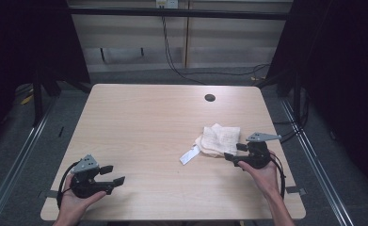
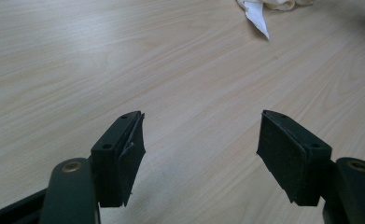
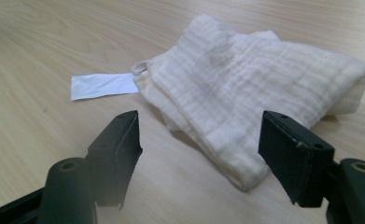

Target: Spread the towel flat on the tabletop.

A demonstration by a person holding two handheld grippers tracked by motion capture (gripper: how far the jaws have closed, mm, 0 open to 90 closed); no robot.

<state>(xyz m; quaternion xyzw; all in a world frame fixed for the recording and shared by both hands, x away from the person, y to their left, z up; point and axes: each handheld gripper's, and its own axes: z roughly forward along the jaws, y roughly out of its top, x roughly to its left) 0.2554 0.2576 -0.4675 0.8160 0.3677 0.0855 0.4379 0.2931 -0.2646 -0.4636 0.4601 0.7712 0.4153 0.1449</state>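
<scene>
cloth: folded cream muslin cloth lies flat on the table, right of centre, toward the person's right side. No gripper touches it.
fold state: looks like at least 2 layers stacked, edges roughly aligned; exact layer count hard to read from the right gripper view, so treat that as a guess.
label: white care label sticks out flat from the cloth's corner, pointing toward the table's middle. Loose end, lying on the wood.
right gripper: right gripper sits just beside the cloth's near edge, jaws spread wide and nothing between the pads. In its own view the cloth's near corner lies ahead of the gap, not inside it. Released, not gripping.
why there: low and close to the folded edge, jaws aimed at it, so likely either just let go of the cloth or lined up to pinch that edge. Can't separate the 2 from this alone.
left gripper: left gripper parked near the front-left corner of the table, well apart from the cloth. Jaws wide, bare wood between the pads. Idle, holding nothing.
why there: out of the right hand's way; cloth is within the right side's reach alone.
table hole: cable grommet beyond the cloth, clear of it, no interference.
risk: thin soft layers, a pinch at the edge may catch only the top layer and undo the fold.
</scene>
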